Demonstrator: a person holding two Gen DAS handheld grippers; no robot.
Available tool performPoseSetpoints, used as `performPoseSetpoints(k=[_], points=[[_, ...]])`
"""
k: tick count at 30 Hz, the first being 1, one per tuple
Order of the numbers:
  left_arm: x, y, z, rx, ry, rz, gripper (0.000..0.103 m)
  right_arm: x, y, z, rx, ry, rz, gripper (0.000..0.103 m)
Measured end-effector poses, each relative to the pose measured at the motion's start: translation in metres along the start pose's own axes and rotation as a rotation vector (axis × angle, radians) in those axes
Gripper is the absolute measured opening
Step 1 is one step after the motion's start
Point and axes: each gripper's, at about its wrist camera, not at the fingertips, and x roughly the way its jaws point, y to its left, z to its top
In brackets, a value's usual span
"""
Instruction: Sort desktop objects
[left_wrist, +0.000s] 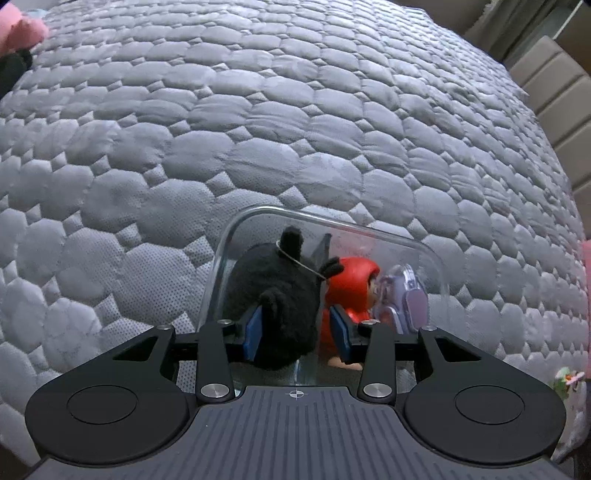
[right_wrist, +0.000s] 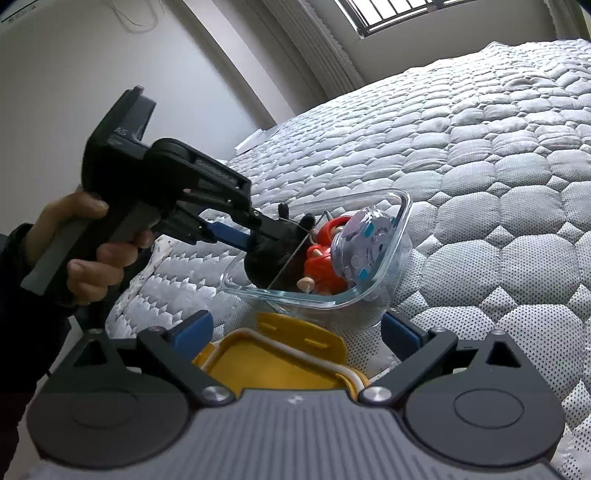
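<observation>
Both grippers noted: left gripper (left_wrist: 297, 330) clenched on black plush (left_wrist: 275, 295) inside glass container (right_wrist: 369, 291); right gripper (right_wrist: 295, 332) released. Risk: plush snags, tipping container.

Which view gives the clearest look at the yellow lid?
The right wrist view. The yellow lid lies on the quilt just ahead of the open right gripper, in front of the glass container, with its white seal and a latch tab showing. The left wrist view does not show it at all.
</observation>
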Motion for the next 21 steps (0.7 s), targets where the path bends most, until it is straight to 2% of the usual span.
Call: performPoseSetpoints(k=[2,5,6,10,12,16,17,21], points=[[-0.004,0.007,0.000,-0.030,0.010,-0.035,0.046,0.000,0.000,0.000,0.001,0.001,-0.002,0.098],[-0.006,0.021,-0.004,-0.087,0.026,-0.054,0.070,0.001,-0.001,0.000,0.003,0.001,-0.003,0.098],[-0.004,0.026,-0.006,-0.103,0.028,-0.037,0.072,0.000,-0.001,0.001,0.004,0.000,-0.002,0.098],[-0.002,0.036,-0.005,-0.142,0.016,-0.076,0.075,0.001,0.001,0.000,-0.007,0.001,0.000,0.098],[0.001,0.040,-0.003,-0.172,0.018,-0.107,0.087,0.001,0.001,0.000,-0.010,0.002,0.002,0.098],[0.027,0.046,0.003,-0.279,0.079,-0.167,0.091,0.002,0.001,0.000,-0.008,0.005,-0.002,0.098],[0.032,0.046,0.004,-0.288,0.082,-0.165,0.095,0.002,0.001,0.000,-0.009,0.005,-0.002,0.098],[0.036,0.037,0.008,-0.275,0.068,-0.137,0.096,0.001,0.001,0.000,-0.009,0.004,-0.001,0.098]])
